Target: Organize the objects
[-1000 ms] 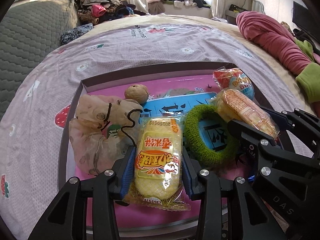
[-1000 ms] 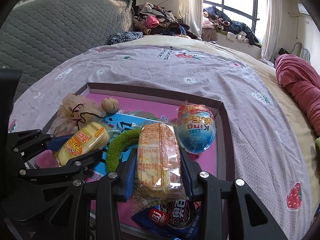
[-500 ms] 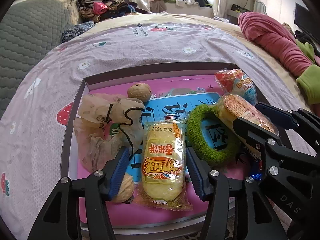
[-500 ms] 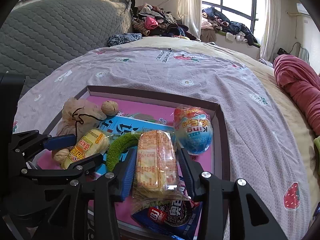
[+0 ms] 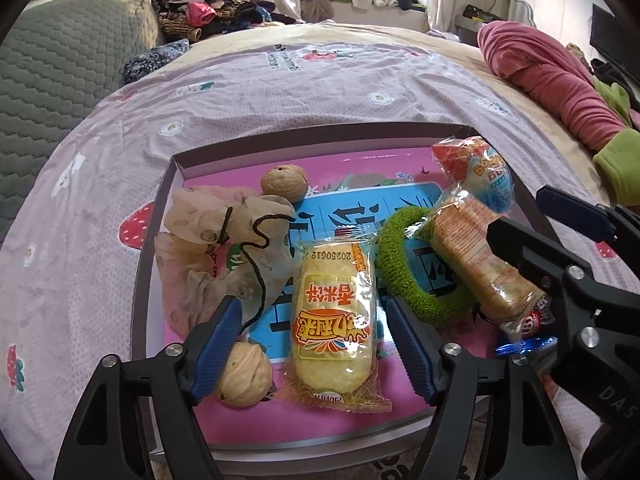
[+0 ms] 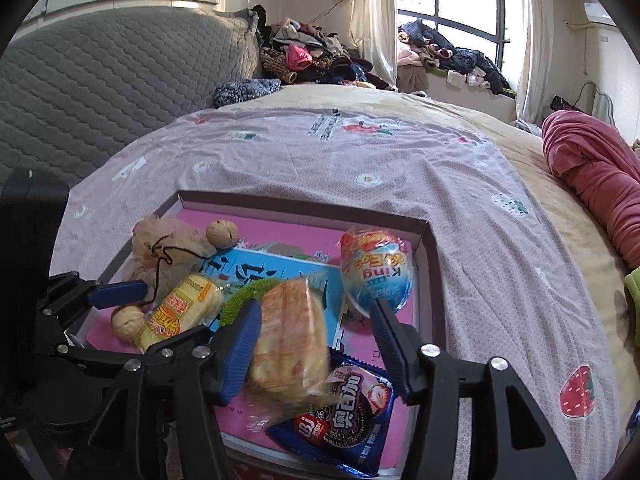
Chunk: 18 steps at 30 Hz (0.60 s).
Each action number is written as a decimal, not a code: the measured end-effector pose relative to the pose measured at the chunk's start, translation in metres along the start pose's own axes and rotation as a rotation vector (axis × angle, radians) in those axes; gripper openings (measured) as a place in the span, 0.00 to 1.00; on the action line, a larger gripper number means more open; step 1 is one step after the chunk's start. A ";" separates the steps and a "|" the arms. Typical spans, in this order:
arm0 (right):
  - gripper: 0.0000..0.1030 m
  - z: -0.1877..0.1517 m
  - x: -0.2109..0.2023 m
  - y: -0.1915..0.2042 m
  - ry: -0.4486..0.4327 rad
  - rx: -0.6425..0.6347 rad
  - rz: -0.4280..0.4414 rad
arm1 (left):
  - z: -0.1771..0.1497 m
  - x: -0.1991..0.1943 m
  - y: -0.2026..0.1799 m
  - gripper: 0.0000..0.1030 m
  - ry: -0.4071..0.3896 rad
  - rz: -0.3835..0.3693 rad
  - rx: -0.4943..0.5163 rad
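A shallow pink-lined tray [image 5: 240,428] [image 6: 424,240] lies on the bed. In it are a yellow snack pack [image 5: 334,320] [image 6: 180,312], a cracker pack [image 5: 476,268] [image 6: 286,344], a green ring [image 5: 404,276], a beige pouch [image 5: 216,240], two walnuts [image 5: 284,182] [image 5: 242,374], a blue egg-shaped pack [image 5: 486,172] [image 6: 378,276] and a blue cookie pack [image 6: 344,420]. My left gripper [image 5: 312,328] is open, its fingers apart on either side of the yellow pack, which lies on the tray. My right gripper [image 6: 316,328] is open; the blurred cracker pack sits tilted between its fingers.
The tray rests on a lilac printed bedspread [image 5: 320,92]. A grey quilted headboard [image 6: 120,76] is at the left, a pile of clothes [image 6: 304,56] at the back, and a pink rolled blanket [image 5: 552,80] [image 6: 592,160] at the right.
Both grippers have opened and drawn back. The yellow pack now lies free on the tray and the cracker pack has been let go and is tipping. A second walnut has come into view.
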State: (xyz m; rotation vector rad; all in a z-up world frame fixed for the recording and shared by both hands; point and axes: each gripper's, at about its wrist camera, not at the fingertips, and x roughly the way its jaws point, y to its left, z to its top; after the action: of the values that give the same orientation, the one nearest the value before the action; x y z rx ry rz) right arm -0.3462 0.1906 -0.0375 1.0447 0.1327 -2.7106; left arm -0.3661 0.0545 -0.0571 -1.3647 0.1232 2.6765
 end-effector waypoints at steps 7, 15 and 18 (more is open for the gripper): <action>0.67 0.005 -0.012 -0.010 -0.035 0.043 0.003 | 0.001 -0.008 0.003 0.77 0.000 -0.004 -0.013; 0.82 0.009 -0.027 -0.017 -0.083 0.076 0.010 | 0.004 -0.025 0.008 0.89 -0.040 -0.005 -0.047; 0.86 0.011 -0.032 -0.017 -0.095 0.087 0.026 | 0.005 -0.033 0.009 0.89 -0.063 0.012 -0.052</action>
State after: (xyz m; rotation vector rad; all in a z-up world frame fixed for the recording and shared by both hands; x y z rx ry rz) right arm -0.3345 0.2108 -0.0078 0.9317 -0.0153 -2.7576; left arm -0.3523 0.0437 -0.0270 -1.2955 0.0563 2.7480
